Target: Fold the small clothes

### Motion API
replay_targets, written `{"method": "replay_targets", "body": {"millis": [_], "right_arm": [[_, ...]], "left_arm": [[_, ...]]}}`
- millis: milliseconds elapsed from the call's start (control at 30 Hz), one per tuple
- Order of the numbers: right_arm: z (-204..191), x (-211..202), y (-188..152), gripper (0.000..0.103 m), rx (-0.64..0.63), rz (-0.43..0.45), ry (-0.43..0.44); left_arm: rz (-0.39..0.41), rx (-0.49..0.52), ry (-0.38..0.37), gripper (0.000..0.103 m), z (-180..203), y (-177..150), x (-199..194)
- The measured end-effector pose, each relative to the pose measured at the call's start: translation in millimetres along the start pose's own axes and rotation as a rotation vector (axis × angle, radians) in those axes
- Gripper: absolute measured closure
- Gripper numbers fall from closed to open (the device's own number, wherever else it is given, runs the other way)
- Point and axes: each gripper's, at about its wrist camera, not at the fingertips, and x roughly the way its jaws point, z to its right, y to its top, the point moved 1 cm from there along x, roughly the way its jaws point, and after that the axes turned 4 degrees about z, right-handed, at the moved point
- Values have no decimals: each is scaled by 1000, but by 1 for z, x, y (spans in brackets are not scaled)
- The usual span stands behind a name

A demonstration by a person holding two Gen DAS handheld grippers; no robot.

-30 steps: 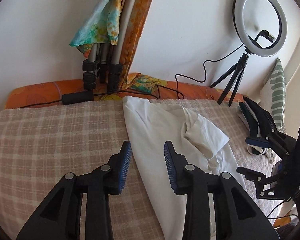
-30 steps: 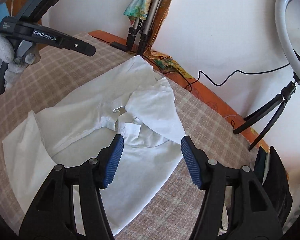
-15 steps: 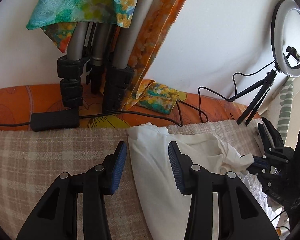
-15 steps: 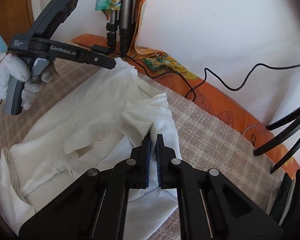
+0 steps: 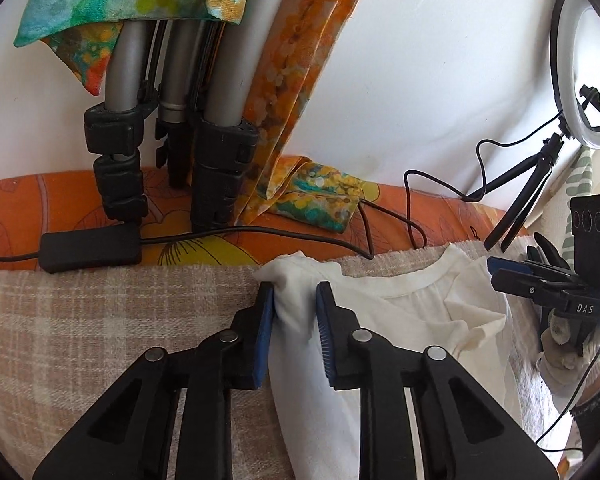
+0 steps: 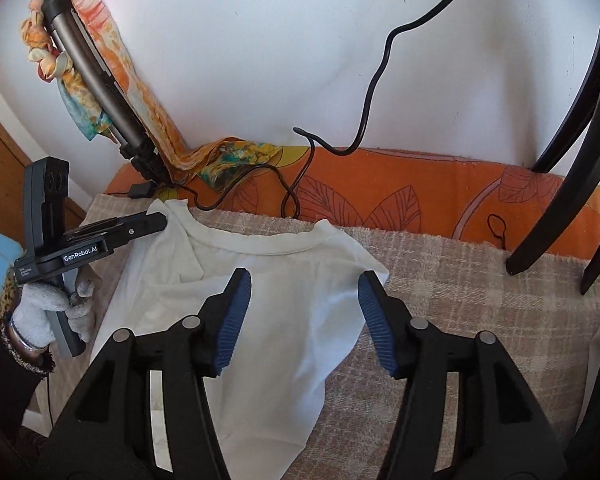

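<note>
A small white T-shirt (image 6: 260,292) lies on the beige checked blanket (image 6: 460,320), its neckline toward the orange cushion at the back. It also shows in the left wrist view (image 5: 400,320). My left gripper (image 5: 294,312) grips a bunched shoulder corner of the shirt between its blue pads, near the blanket's back edge; it shows in the right wrist view (image 6: 156,220) at that corner. My right gripper (image 6: 304,308) is open, its fingers spread over the shirt's right shoulder and sleeve, holding nothing. It appears at the right in the left wrist view (image 5: 500,272).
Grey tripod legs (image 5: 216,120) draped with a colourful scarf (image 5: 120,4) stand on the orange cushion (image 5: 60,200) behind the shirt. A black cable and adapter (image 5: 88,246) lie there. A ring light on a small tripod (image 5: 580,72) stands at the back right.
My right gripper let go of the sleeve and opened; the shirt's top now lies spread flat. My left gripper moved forward and closed on the shirt's shoulder corner.
</note>
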Motion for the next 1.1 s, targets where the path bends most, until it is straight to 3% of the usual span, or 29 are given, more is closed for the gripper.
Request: {"method": "replay_targets", "body": {"millis": [33, 100, 133, 167, 433, 700, 933, 1100], "right_arm": [[0, 3, 1, 46, -9, -3, -25], [-1, 9, 3, 70, -28, -17, -50], [-2, 13, 2, 94, -32, -30, -56], [-3, 13, 1, 97, -36, -33, -61], [-23, -27, 2, 99, -93, 77, -71], [-50, -92, -14, 100, -94, 161, -72], [-92, -149, -49, 101, -151, 199, -100], [-124, -190, -91, 101, -178, 222, -120]], "left_arm": [[2, 10, 4, 96, 1, 1, 1], [16, 26, 2, 99, 4, 2, 1], [24, 33, 1, 100, 5, 2, 0], [31, 36, 1, 100, 6, 2, -1], [103, 54, -8, 101, 14, 5, -32], [169, 84, -18, 101, 33, -4, -95], [217, 121, -12, 101, 58, -28, -152], [251, 160, -4, 101, 75, -67, -203]]}}
